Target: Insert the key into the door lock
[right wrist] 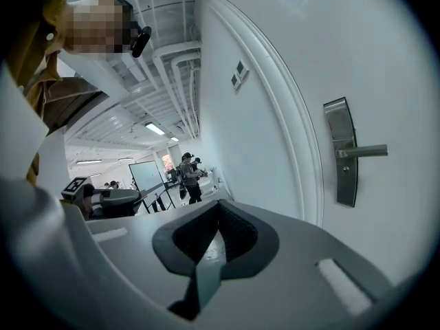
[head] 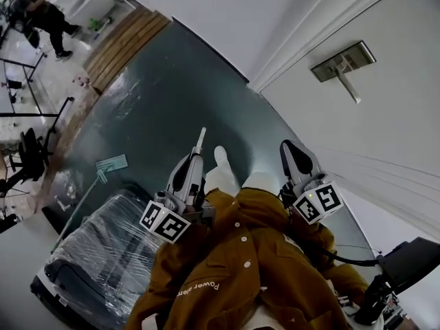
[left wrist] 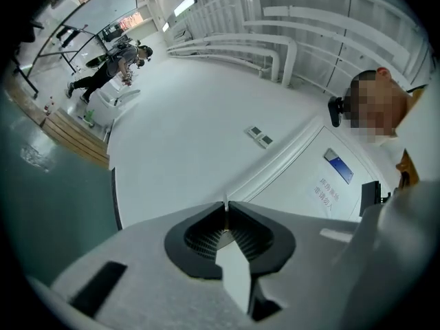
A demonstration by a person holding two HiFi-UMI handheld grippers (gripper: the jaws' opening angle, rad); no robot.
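Head view: both hand-held grippers reach forward from the chest. The left hand-held gripper clamps the key, and the lock is well apart from it. Left gripper view: jaws pinch the key's blade. Right gripper view: the right hand-held gripper is closed and empty, with the lock's lever ahead.

In the head view, the bare dark floor lies open toward 11 and 12 o'clock, as far as the wooden step. At 2 o'clock the white door closes off that side. Its lever handle juts out from the metal plate, and the door frame edges it at 1 o'clock. At 8 o'clock a plastic-wrapped stack blocks the low left, with a flat mop lying on the floor just beside it, at 9 o'clock.
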